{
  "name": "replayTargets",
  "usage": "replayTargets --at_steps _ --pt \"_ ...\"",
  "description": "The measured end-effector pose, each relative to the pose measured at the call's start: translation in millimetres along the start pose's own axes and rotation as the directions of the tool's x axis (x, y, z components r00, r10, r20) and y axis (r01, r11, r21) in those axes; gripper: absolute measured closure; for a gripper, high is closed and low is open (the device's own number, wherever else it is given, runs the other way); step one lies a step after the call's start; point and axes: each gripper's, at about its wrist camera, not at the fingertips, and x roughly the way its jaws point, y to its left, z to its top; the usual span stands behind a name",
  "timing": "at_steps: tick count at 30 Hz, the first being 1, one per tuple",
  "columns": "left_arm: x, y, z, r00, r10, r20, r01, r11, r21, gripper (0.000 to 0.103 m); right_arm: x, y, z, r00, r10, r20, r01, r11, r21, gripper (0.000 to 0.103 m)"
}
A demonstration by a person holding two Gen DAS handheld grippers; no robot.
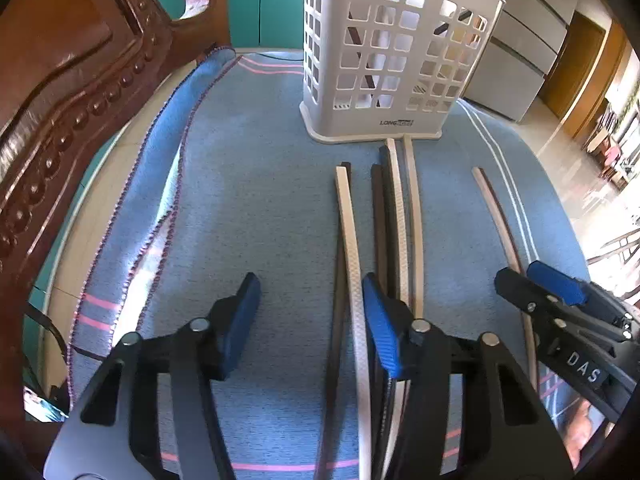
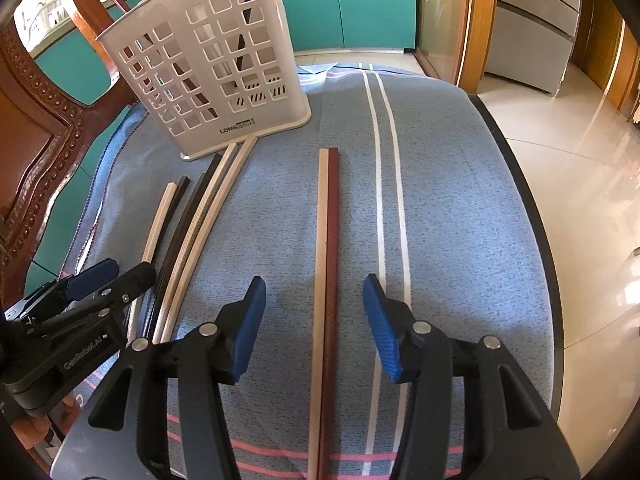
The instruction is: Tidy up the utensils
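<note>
Right gripper (image 2: 314,328): jaws apart at a middling width, blue pads (image 2: 250,326) clear on both sides of a chopstick pair (image 2: 326,280), one pale and one dark red, which runs straight ahead between them on the blue cloth (image 2: 460,220). No pad contact visible.

Left gripper (image 1: 312,320): jaws also partly apart, nothing pressed between them. A pale chopstick (image 1: 352,248) with a dark one beside it passes through the gap, close along the inside of the right-hand pad (image 1: 382,328). That pad lies over the near ends of a bundle of chopsticks (image 1: 396,208), dark and pale.

Ahead of the left gripper the bundle's far tips reach the foot of a white slotted holder (image 1: 384,56), which stands upright on the cloth. From the right gripper the holder sits ahead and to the left. Dark sticks show inside it through the holes.

Beyond: carved wooden chair back (image 1: 72,92), teal cabinets (image 2: 360,4).
</note>
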Motion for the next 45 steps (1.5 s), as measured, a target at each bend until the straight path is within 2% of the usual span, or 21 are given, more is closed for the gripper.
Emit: replayTargets --at_steps 2,7,9,11,13,21,22,23,25,30,35,39,42,43,45 --pt "0.0 -1.8 -0.6 1.0 0.008 0.002 -0.008 1.0 0.011 0.053 0.2 0.2 0.0 1.0 -0.003 0.0 0.003 1.0 -0.001 0.052" --pt "0.1 -3.0 0.6 1.0 0.029 0.009 -0.029 0.999 0.028 0.069 -0.2 0.4 0.2 1.0 -0.006 0.0 0.006 1.0 -0.006 0.052" --pt "-0.3 -3.1 1.2 1.0 0.03 0.011 -0.03 0.999 0.033 0.076 -0.3 0.8 -0.1 1.0 -0.007 0.0 0.007 1.0 -0.007 0.052" --pt "-0.4 -3.0 2.0 1.0 0.022 0.012 -0.022 0.999 0.031 0.088 -0.3 0.8 -0.4 1.0 -0.008 0.0 0.008 1.0 -0.007 0.052" --pt "-1.0 -2.3 2.7 1.0 0.012 0.015 -0.012 1.0 0.026 0.093 -0.4 0.7 -0.5 1.0 -0.009 -0.001 0.009 1.0 -0.007 0.052" --pt "-8.1 4.5 5.3 0.999 -0.025 0.023 0.025 1.0 -0.003 0.096 -0.2 1.4 -0.1 1.0 -0.016 -0.005 0.016 1.0 -0.014 0.053" --pt "-9.2 6.7 5.7 0.999 -0.033 0.022 0.034 0.999 -0.011 0.096 0.0 2.2 0.1 1.0 -0.019 -0.007 0.019 1.0 -0.019 0.057" --pt "-10.0 9.4 6.5 0.999 -0.049 0.018 0.05 0.998 -0.025 0.096 0.2 4.0 0.1 1.0 -0.029 -0.007 0.028 0.999 -0.034 0.075" --pt "-11.3 13.0 7.0 0.997 -0.073 0.012 0.073 0.996 -0.048 0.096 1.9 9.8 -0.3 0.999 -0.053 -0.009 0.052 0.995 -0.084 0.09" --pt "-15.0 34.1 10.5 0.982 -0.186 0.0 0.184 0.971 -0.152 0.096 -1.0 1.4 -1.9 0.999 0.02 -0.051 -0.023 0.998 -0.056 0.091" --pt "-22.0 45.8 13.7 0.965 -0.263 0.007 0.259 0.946 -0.196 0.096 -13.6 -11.1 -5.2 0.996 0.055 -0.072 -0.057 0.998 -0.031 0.091" --pt "-22.3 48.2 13.7 0.964 -0.267 0.003 0.261 0.943 -0.207 0.096 -22.0 -19.7 -7.3 0.992 0.087 -0.09 -0.089 0.996 -0.023 0.091" --pt "-14.6 45.6 14.2 0.969 -0.247 -0.02 0.239 0.95 -0.2 0.096 -23.0 -24.4 -7.4 0.992 0.086 -0.087 -0.087 0.996 -0.009 0.091" --pt "-12.8 44.0 13.8 0.973 -0.228 -0.027 0.219 0.957 -0.19 0.096 -22.1 -25.2 -7.6 0.993 0.084 -0.087 -0.085 0.996 -0.005 0.091" --pt "-13.4 38.6 11.3 0.989 -0.144 -0.029 0.138 0.978 -0.154 0.096 -20.3 -25.9 -8.1 0.993 0.082 -0.089 -0.083 0.997 0.0 0.091"
